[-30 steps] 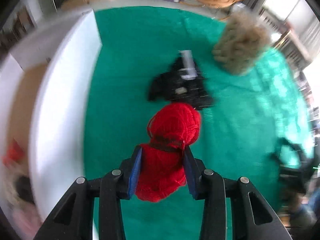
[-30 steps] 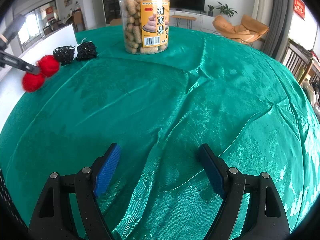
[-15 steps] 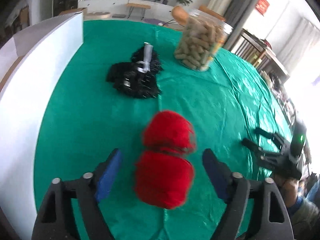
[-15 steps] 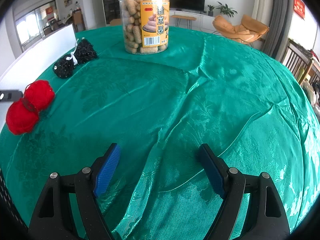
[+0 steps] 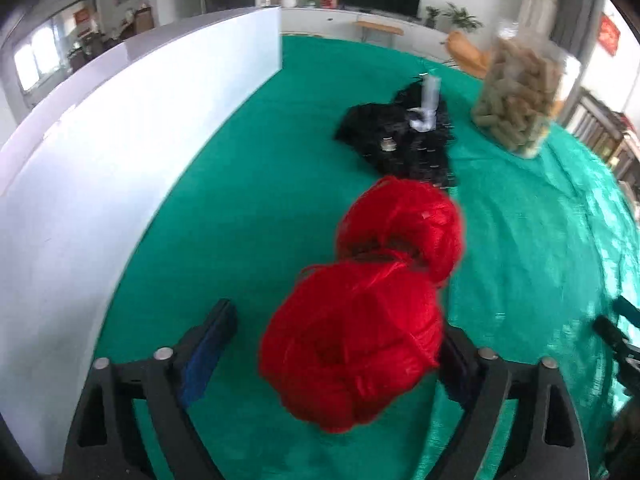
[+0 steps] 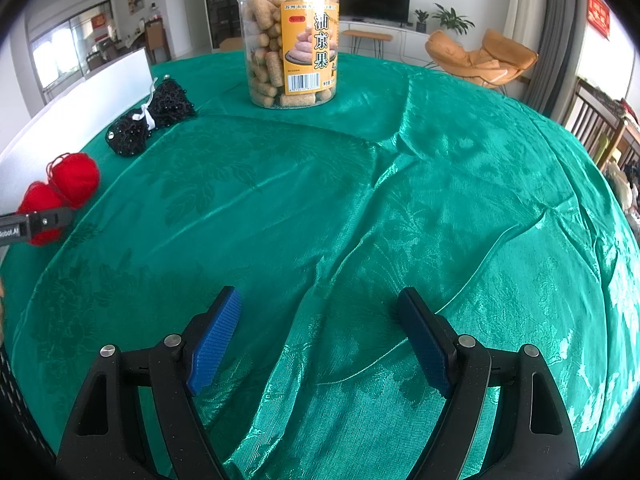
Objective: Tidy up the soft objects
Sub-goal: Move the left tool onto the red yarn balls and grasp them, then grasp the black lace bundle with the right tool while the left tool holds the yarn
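A red yarn skein (image 5: 372, 300), pinched in the middle into two lobes, lies on the green tablecloth (image 5: 240, 208). My left gripper (image 5: 336, 344) is open, its jaws wide on either side of the near lobe without squeezing it. The yarn also shows at the left of the right wrist view (image 6: 64, 188), with the left gripper's finger in front of it. A black beaded pouch (image 5: 404, 140) with a white ribbon lies beyond the yarn; it also shows in the right wrist view (image 6: 152, 120). My right gripper (image 6: 320, 340) is open and empty over the cloth.
A clear jar of snacks (image 6: 292, 40) stands at the far middle of the table, also in the left wrist view (image 5: 520, 100). A white box wall (image 5: 100, 160) runs along the table's left side. The cloth (image 6: 440, 200) is wrinkled.
My left gripper, shut on the red yarn and held up a second ago, has lowered it to the cloth and opened. The right gripper has not moved.
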